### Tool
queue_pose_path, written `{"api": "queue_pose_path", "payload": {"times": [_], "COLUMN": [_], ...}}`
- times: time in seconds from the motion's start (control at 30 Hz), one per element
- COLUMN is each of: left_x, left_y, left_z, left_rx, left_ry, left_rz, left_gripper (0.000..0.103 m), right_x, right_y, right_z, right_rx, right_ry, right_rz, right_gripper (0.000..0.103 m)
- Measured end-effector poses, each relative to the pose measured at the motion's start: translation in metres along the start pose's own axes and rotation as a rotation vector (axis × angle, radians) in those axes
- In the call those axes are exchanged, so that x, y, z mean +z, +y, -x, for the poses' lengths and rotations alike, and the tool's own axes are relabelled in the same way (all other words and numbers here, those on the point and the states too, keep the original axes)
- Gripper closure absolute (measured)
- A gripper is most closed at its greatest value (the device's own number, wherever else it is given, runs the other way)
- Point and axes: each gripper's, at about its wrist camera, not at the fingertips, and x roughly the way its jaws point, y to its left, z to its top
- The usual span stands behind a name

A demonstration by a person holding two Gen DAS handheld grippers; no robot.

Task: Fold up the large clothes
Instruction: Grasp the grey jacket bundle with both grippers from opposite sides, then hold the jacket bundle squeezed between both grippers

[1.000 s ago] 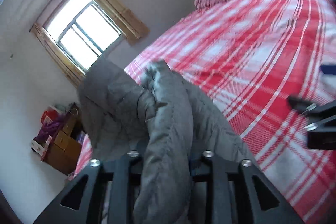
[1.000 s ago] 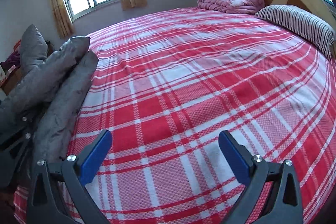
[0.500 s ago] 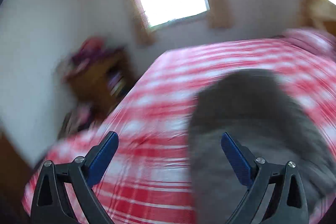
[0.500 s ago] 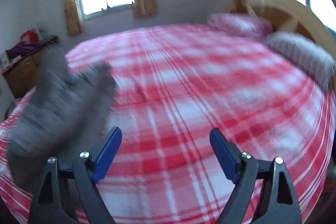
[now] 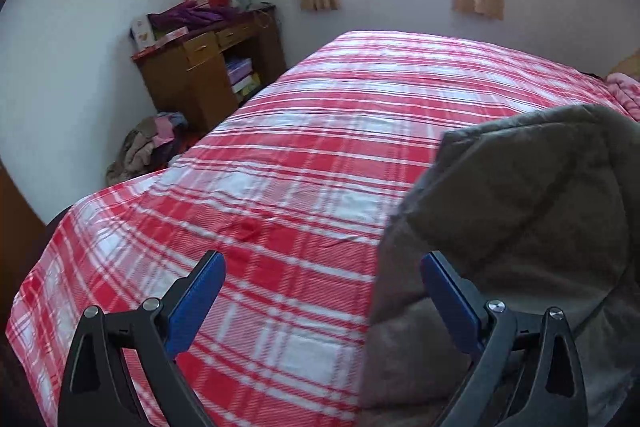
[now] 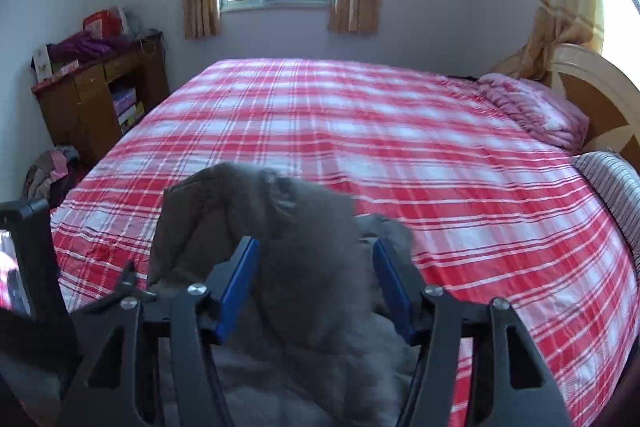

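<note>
From the left wrist view, the left gripper (image 5: 322,277) has its blue fingers (image 5: 198,291) spread wide with nothing between them. It hangs over the bed (image 5: 304,155), which has a red and white checked cover. The big grey coat (image 5: 520,227) sits in a heap on the near right part of the bed, just beside the right-hand finger. I think the job has only just begun: the coat is bunched up, not laid flat. Next, this gripper likely needs to find an edge of the coat and pinch it.

By the far wall stands a brown cabinet (image 5: 208,71). Boxes and purple cloth are piled on top of it, and books or boxes fill its open shelf. A pile of clothes (image 5: 144,147) lies on the floor near it.

From the right wrist view, the right gripper (image 6: 314,281) has its fingers part way apart, with a thick fold of the coat (image 6: 304,227) standing up between them. I cannot tell if they pinch it yet; the cloth looks blurry. A pink quilt (image 6: 532,107) and a striped pillow (image 6: 612,187) lie at the head of the bed.
</note>
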Motion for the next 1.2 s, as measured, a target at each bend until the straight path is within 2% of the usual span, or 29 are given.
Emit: {"api": "queue_pose_path", "payload": {"times": [0.1, 0.23, 0.33, 0.43, 0.53, 0.67, 0.93, 1.2], "left_x": [0.002, -0.001, -0.007, -0.015, -0.021, -0.026, -0.032, -0.038], "left_y": [-0.016, -0.058, -0.095, -0.116, -0.121, -0.120, -0.109, -0.115], "left_z": [0.002, 0.011, 0.012, 0.006, -0.002, -0.010, -0.035, -0.036], "left_rx": [-0.065, -0.116, -0.101, -0.073, -0.078, -0.089, -0.159, -0.126], "left_ry": [-0.017, -0.060, -0.064, -0.064, -0.053, -0.046, 0.013, 0.011], "left_rz": [-0.009, -0.110, -0.201, -0.239, -0.224, -0.198, -0.131, -0.154], "left_gripper": [0.004, 0.004, 0.004, 0.004, 0.004, 0.002, 0.001, 0.001], "right_x": [-0.017, -0.053, -0.069, -0.079, -0.086, -0.092, -0.099, -0.103], "right_y": [-0.008, -0.048, -0.070, -0.087, -0.103, -0.104, -0.101, -0.099], "right_z": [-0.020, -0.041, -0.047, -0.054, -0.062, -0.068, -0.078, -0.088], "right_rx": [-0.029, -0.041, -0.028, -0.023, 0.009, 0.027, 0.047, 0.059], "right_ry": [0.023, 0.055, 0.052, 0.045, 0.049, 0.044, 0.055, 0.092], "right_rz": [-0.004, -0.080, -0.131, -0.173, -0.223, -0.223, -0.226, -0.224], "right_gripper": [0.044, 0.045, 0.045, 0.045, 0.045, 0.045, 0.044, 0.041]}}
